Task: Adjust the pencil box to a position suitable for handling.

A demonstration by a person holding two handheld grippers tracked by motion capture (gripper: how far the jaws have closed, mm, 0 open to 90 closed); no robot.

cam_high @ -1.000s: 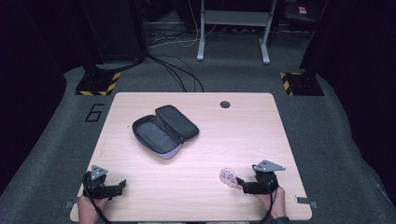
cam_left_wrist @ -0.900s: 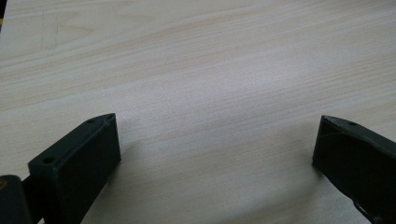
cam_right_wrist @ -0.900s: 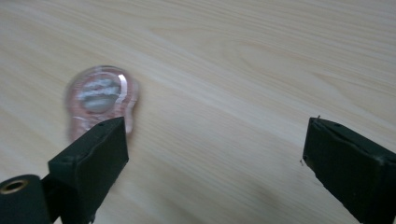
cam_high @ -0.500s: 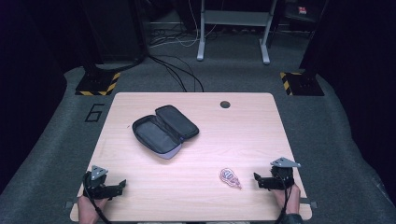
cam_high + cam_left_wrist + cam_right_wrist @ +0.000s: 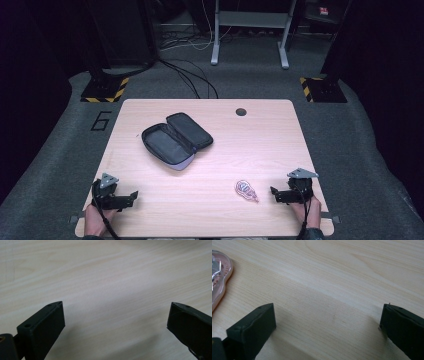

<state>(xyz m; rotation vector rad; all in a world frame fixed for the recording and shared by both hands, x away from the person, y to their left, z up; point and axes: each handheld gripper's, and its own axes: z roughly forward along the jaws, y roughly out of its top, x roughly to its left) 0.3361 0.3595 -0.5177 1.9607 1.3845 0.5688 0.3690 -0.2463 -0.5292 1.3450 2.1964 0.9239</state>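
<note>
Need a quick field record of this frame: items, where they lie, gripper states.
table: light wood table, round hole near far edge
case: dark zip case, lying open, left of centre
small item: pink patterned piece, flat on the wood, near edge, right of centre
right gripper: right gripper beside the piece, apart from it; jaws just opened, nothing between them
left gripper: left gripper at near left corner, jaws open over bare wood

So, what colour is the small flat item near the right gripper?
Pink, with a darker printed pattern; the small flat item shows best in the high view.
</note>
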